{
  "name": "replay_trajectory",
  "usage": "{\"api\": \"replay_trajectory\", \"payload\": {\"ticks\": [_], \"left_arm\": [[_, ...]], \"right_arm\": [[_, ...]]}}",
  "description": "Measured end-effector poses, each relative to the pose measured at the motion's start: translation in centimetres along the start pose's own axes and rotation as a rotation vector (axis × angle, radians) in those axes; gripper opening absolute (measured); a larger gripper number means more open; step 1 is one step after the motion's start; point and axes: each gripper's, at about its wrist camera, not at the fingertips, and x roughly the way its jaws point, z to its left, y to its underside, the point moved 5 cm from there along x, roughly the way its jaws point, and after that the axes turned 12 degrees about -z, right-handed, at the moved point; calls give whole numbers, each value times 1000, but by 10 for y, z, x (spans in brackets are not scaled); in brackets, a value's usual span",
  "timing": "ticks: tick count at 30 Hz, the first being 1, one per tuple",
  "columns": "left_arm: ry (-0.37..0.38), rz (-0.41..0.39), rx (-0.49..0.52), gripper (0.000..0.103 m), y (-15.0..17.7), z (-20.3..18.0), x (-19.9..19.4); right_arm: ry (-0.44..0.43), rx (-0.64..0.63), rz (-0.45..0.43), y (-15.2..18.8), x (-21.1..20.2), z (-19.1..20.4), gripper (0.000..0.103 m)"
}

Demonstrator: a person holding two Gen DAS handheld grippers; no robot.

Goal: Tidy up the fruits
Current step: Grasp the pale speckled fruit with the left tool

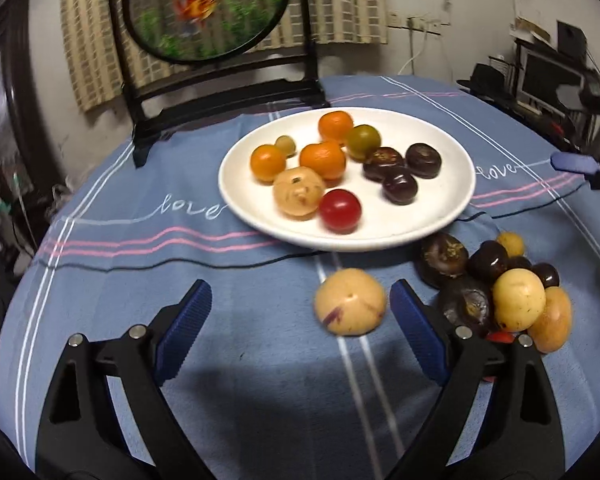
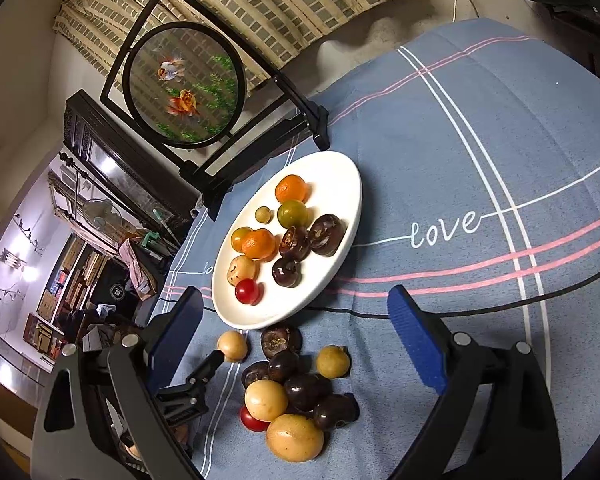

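Plate [image 1: 440,216], white, centre of frame on the blue-clothed worktop [image 1: 260,380], carrying oranges, dark fruits and a red tomato [image 1: 340,211]. Left hand-held gripper [image 1: 300,300] spread wide, a tan fruit [image 1: 350,302] lying loose between its fingers. Right hand-held gripper [image 2: 296,304] likewise wide and empty, above the loose fruit pile [image 2: 292,392] at lower centre.

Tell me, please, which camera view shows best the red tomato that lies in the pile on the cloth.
The right wrist view: there the red tomato shows about half, tucked under a yellow fruit. In the left wrist view only a red sliver peeks out behind the left gripper finger.
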Motion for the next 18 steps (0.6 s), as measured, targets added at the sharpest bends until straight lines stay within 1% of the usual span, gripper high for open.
{"api": "replay_trajectory", "payload": {"ticks": [1, 3, 5, 6, 8, 11, 12, 16, 18], "left_arm": [[3, -1, 6, 90, 0, -1, 1], [26, 20, 9, 83, 1, -5, 8], [55, 53, -8, 68, 2, -6, 16], [79, 61, -23, 65, 3, -6, 17], [115, 79, -42, 53, 4, -8, 21], [133, 131, -13, 52, 10, -17, 29], [142, 134, -15, 52, 10, -18, 29], [151, 141, -41, 43, 12, -14, 31], [159, 138, -63, 43, 13, -11, 31]], "right_arm": [[0, -1, 0, 0, 0, 0, 94], [0, 0, 2, 0, 0, 0, 94], [2, 1, 5, 1, 1, -1, 94], [3, 1, 6, 1, 1, -1, 94], [7, 0, 10, 2, 2, -2, 94], [10, 4, 19, 3, 4, -4, 94], [10, 5, 22, 4, 4, -4, 94], [12, -9, 28, 5, 5, -2, 94], [15, -21, 34, 7, 6, 0, 94]]}}
